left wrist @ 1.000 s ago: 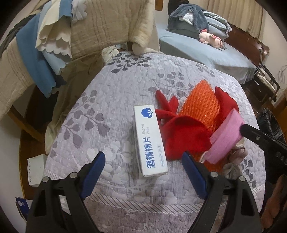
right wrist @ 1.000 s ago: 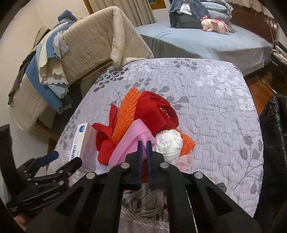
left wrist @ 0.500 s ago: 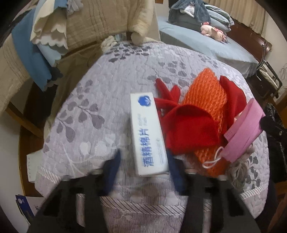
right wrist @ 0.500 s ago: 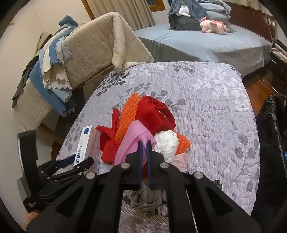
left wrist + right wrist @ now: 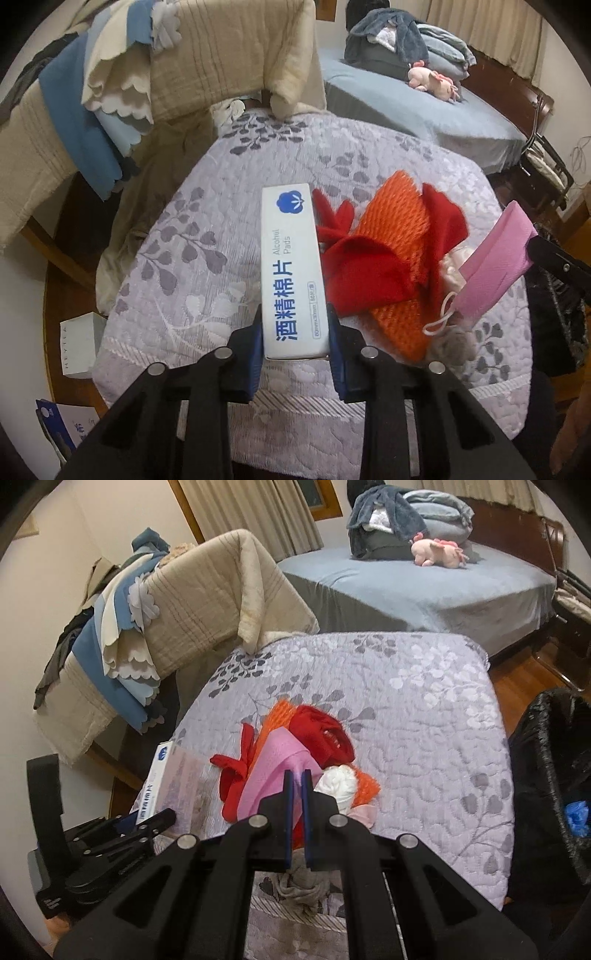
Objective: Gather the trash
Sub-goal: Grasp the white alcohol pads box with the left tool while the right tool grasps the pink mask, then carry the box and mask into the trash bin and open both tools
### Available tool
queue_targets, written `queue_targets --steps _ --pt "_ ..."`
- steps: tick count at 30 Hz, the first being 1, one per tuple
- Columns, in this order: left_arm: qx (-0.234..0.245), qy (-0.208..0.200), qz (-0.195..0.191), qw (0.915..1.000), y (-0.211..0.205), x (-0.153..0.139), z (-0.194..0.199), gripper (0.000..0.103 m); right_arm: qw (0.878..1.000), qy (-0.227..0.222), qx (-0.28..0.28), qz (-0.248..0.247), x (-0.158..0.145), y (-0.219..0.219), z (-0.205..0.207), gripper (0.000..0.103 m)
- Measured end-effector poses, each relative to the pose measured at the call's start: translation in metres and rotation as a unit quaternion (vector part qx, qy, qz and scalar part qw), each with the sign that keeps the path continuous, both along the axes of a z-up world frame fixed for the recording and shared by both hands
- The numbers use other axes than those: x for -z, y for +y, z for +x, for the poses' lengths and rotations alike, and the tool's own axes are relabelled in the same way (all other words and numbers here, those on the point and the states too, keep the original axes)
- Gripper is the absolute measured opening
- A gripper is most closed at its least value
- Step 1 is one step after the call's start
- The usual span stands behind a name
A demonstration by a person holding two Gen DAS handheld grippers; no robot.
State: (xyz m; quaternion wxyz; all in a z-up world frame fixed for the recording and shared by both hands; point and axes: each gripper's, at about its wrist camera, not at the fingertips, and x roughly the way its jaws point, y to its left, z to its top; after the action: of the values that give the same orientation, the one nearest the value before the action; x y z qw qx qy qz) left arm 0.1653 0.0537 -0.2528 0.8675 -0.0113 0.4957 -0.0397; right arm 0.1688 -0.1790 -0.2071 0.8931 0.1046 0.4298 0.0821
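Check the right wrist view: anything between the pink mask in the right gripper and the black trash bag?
Nothing visible blocks it. The right gripper is shut on the pink mask, and the black trash bag sits off the right edge of the quilted table. Only bare quilt lies between; the red and orange pile is behind the mask.

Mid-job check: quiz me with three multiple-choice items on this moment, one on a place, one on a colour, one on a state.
1. Where does the alcohol pad box lie relative to the red cloth, seen from the left wrist?
A. to its left
B. on top of it
C. to its right

2. What colour is the face mask?
A. white
B. pink
C. blue

3. How does the left gripper stand?
A. wide open and empty
B. clamped on the box
C. clamped on the orange netting

Key: 1 A, the box sits left of the cloth. 2 B, the mask in the right gripper is pink. 3 B, its blue fingers press both box sides.
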Motion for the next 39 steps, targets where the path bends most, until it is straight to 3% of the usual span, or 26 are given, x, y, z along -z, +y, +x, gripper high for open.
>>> queue_targets --steps 9,17,39 --pt "0.023 -0.024 0.007 0.9994 -0.032 -0.031 -0.019 0.030 0.999 -0.013 0.034 -0.013 -0.020 -0.039 -0.016 0.004" --pt "0.052 -0.027 0.008 0.9983 -0.074 -0.037 -0.029 0.030 0.998 -0.009 0.064 -0.023 -0.020 -0.074 -0.041 0.004" --pt "0.154 -0.050 0.000 0.9867 -0.238 -0.056 -0.041 0.030 0.985 -0.009 0.160 -0.059 -0.034 -0.207 -0.090 0.004"
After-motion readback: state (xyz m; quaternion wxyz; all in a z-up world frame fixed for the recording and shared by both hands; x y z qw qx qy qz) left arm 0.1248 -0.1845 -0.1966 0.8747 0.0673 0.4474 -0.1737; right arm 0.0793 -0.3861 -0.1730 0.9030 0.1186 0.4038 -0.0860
